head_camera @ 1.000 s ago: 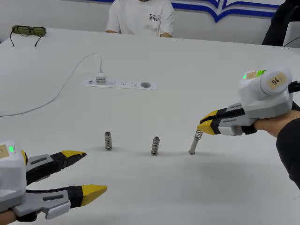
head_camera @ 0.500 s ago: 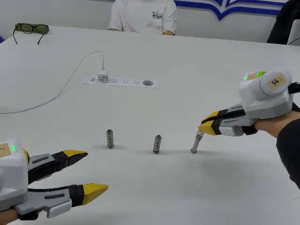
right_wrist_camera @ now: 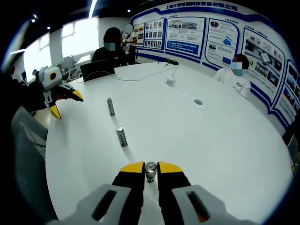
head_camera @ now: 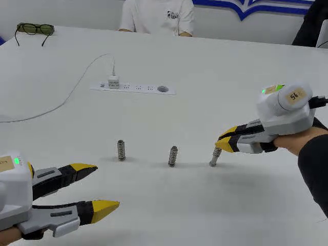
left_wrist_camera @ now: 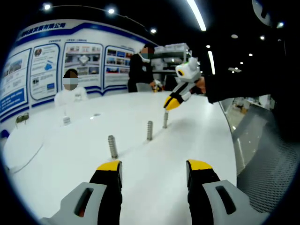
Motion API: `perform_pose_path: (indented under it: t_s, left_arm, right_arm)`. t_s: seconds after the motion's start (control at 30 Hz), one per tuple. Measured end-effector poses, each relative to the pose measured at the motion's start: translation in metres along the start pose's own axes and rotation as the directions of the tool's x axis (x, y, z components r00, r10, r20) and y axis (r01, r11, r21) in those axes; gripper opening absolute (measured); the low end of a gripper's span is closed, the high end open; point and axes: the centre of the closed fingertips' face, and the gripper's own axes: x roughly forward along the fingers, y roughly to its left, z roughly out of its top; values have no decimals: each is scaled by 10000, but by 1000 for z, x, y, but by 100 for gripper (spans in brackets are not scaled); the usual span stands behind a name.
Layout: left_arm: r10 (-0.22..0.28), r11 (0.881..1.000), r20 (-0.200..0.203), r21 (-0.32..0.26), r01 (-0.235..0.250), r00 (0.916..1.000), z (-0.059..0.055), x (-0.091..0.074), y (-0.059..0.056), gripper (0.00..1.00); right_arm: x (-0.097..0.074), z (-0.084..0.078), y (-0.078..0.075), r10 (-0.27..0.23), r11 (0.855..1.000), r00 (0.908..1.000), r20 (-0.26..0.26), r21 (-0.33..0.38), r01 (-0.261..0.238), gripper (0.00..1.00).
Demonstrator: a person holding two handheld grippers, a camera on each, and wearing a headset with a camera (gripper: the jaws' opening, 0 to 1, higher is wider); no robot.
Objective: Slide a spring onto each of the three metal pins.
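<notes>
Though unclear in head view, right gripper (right_wrist_camera: 151,167) tight around spring (right_wrist_camera: 150,173); left gripper (left_wrist_camera: 154,165) wide.

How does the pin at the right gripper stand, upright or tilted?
Tilted. In the head view the pin leans, its top toward the right gripper; the middle pin beside it stands straight.

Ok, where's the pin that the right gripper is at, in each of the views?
Head view: third pin, rightmost of the row, leaning, at the tips of the right gripper.
Left gripper view: third pin, farthest, under the yellow tips.
Right gripper view: third pin, bottom centre, between its own jaws.
Shared landmark: the middle pin, next along the row.
</notes>
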Motion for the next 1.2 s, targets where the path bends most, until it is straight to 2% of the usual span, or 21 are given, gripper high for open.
perform_pose_path:
  t_s: [0.47,1.2]
  left_arm:
    - [-41,10000,-29,-38,41,10000,-2,1,0,56]
    - [-69,10000,-108,-44,69,9999,-3,2,-1,55]
  right_arm:
    - [9,-9,4,94,9996,9998,-151,261,-90,11]
    - [19,-23,5,-18,10000,9994,-354,59,20,12]
